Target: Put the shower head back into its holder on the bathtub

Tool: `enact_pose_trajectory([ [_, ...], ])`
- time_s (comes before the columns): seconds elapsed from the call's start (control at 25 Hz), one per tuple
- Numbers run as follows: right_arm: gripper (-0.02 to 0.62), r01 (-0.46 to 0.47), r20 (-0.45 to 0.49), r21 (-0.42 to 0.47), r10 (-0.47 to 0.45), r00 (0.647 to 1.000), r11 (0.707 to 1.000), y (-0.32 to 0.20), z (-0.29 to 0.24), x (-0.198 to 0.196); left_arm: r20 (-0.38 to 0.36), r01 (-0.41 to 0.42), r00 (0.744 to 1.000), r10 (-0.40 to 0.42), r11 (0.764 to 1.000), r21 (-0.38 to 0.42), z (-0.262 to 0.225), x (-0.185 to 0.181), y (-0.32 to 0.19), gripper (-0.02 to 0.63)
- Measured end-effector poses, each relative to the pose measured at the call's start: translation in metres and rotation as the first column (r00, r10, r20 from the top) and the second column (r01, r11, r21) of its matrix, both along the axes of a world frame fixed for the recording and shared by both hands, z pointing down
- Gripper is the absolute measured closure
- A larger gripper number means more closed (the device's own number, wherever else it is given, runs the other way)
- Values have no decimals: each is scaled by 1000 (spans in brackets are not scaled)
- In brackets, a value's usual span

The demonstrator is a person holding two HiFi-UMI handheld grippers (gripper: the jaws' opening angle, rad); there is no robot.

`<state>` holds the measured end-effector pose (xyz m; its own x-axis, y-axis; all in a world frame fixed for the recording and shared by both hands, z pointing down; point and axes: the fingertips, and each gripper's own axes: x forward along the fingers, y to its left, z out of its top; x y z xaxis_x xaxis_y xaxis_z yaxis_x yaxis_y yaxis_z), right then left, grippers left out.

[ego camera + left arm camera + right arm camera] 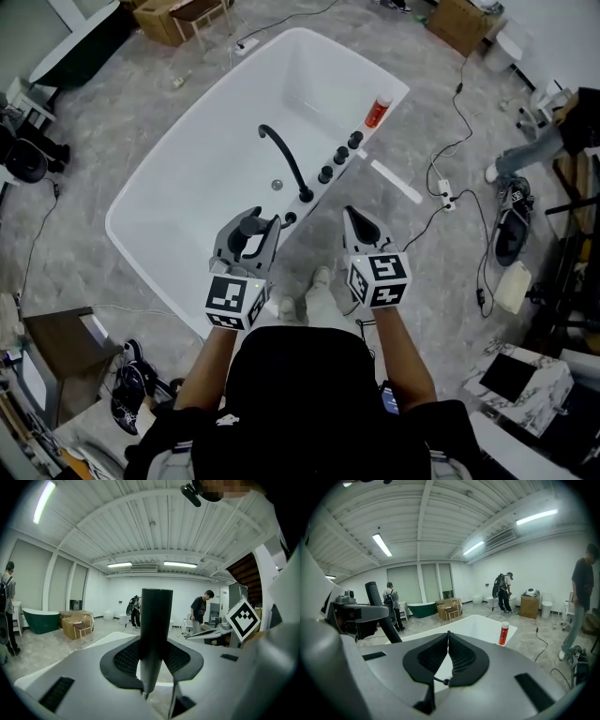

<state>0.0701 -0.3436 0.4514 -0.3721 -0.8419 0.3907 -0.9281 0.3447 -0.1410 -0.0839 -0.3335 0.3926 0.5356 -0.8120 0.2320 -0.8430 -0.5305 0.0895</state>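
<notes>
A white oval freestanding bathtub (pixel 187 178) is sitting on the grey marbled floor (pixel 112 112), filling the left and middle of the head view. Over its near rim, the left gripper (pixel 253 227) is pinching a black cylindrical shower head handle (pixel 246 246). In the left gripper view that handle (pixel 156 620) is standing upright between the ribbed pads, which are pressing on it from both sides. Just beyond it, a black curved faucet (pixel 284 159) is arching over the basin, and a row of round black knobs (pixel 333 164) is running along the rim to its right. The right gripper (pixel 361 228) is hovering beside the left one, near the tub's outer edge. Its jaws are pressing together with nothing between them. Farther right, a red bottle with a white cap (pixel 378 111) is standing on the rim's far corner.
</notes>
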Motion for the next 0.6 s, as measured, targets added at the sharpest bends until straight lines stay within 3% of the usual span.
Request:
enact_pose_trajectory([
  [0.6, 572, 84, -3, -161, -86, 996, 983, -62, 81, 13, 26, 61, 998, -57, 988, -144, 92, 16, -62, 465],
])
